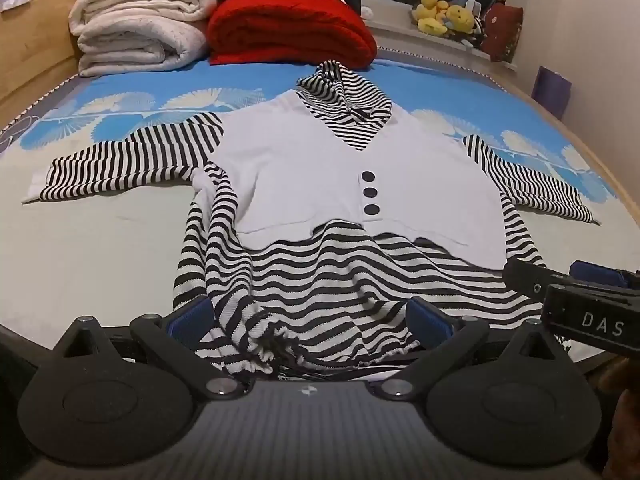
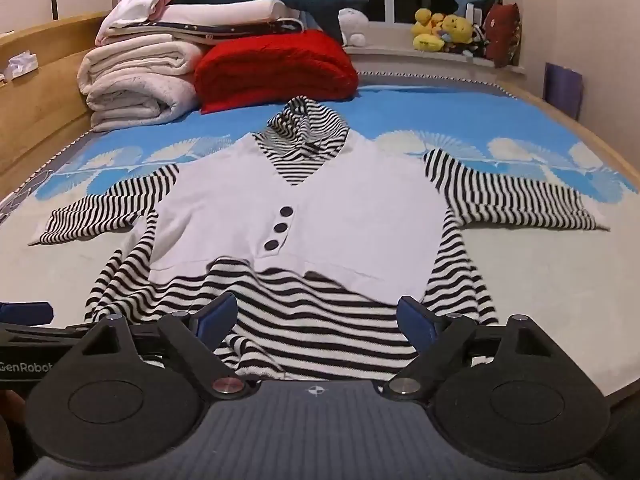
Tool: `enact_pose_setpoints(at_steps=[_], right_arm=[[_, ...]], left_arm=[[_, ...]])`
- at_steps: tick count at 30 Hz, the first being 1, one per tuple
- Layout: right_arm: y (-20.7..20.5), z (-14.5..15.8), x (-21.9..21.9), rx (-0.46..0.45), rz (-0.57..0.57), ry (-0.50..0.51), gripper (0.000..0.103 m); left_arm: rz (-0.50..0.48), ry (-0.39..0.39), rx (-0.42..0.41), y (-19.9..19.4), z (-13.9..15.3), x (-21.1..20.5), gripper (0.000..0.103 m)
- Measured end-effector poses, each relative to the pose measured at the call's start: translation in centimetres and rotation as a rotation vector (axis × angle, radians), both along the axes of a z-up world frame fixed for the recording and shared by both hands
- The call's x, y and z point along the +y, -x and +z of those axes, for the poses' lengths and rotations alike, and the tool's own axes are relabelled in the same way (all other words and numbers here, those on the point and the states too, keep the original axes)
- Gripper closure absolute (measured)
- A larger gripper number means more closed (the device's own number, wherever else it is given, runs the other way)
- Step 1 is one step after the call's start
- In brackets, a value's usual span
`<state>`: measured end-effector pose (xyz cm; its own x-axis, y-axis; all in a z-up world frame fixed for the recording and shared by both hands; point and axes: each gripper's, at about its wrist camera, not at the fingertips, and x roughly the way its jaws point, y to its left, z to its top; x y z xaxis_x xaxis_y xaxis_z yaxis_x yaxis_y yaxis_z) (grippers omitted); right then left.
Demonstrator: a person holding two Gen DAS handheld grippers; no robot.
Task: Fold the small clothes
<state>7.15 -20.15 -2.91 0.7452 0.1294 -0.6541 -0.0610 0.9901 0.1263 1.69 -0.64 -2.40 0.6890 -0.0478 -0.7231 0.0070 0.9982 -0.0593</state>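
Observation:
A small hooded top (image 1: 320,168) (image 2: 304,208) lies face up on the bed, with a white front panel, three dark buttons, black-and-white striped sleeves spread to both sides, and a striped hem toward me. My left gripper (image 1: 310,314) is open, its blue pads on either side of the bunched left part of the hem. My right gripper (image 2: 316,316) is open over the hem's right part. The right gripper also shows in the left wrist view (image 1: 568,284), beside the hem's right edge.
The bed has a blue-and-white patterned cover (image 1: 160,100). Folded white blankets (image 1: 132,32) and a red blanket (image 1: 288,28) are stacked at the far end. Plush toys (image 2: 444,30) sit on the window sill. A wooden frame (image 2: 36,92) runs along the left.

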Motion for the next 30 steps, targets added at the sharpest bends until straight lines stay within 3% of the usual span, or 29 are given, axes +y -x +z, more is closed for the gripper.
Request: enact_pose_setpoints(at_steps=[30], right_arm=[[-0.04,-0.21,0.71,0.006,0.033,0.016,0.016]], left_arm=[[0.003,0.005,0.018,-0.42,-0.52,0.16,0.001]])
